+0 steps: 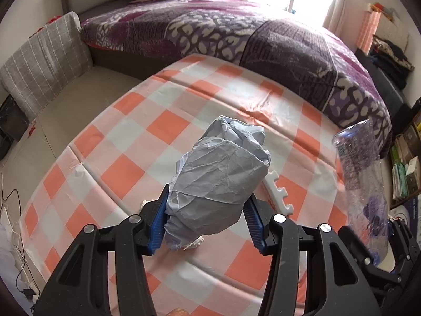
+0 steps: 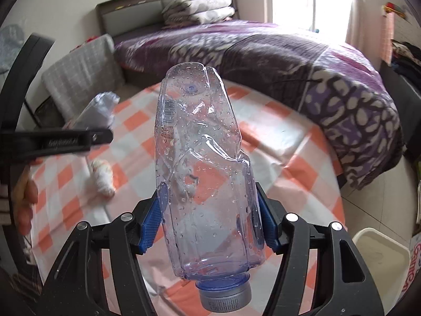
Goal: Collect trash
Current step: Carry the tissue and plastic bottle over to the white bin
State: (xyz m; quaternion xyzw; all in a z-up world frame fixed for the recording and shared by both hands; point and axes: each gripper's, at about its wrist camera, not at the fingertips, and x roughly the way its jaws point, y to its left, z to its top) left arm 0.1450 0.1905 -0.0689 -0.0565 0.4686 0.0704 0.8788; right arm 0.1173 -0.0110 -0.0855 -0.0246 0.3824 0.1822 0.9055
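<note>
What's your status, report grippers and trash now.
Left gripper shut on crumpled paper. Right gripper shut on crushed bottle, cap toward camera. One small wad left on checkered mat. Nothing in the way.

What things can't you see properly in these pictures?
- The small white crumpled scrap on the checkered table: in the left wrist view the blue-grey paper wad covers most of it.
- The crushed plastic bottle: blurred at the left wrist view's right side; its cap end is hidden.
- The white bin: cut off by the right wrist view's edge, inside unseen.
- Print on the bottle's cap: too small to read.
</note>
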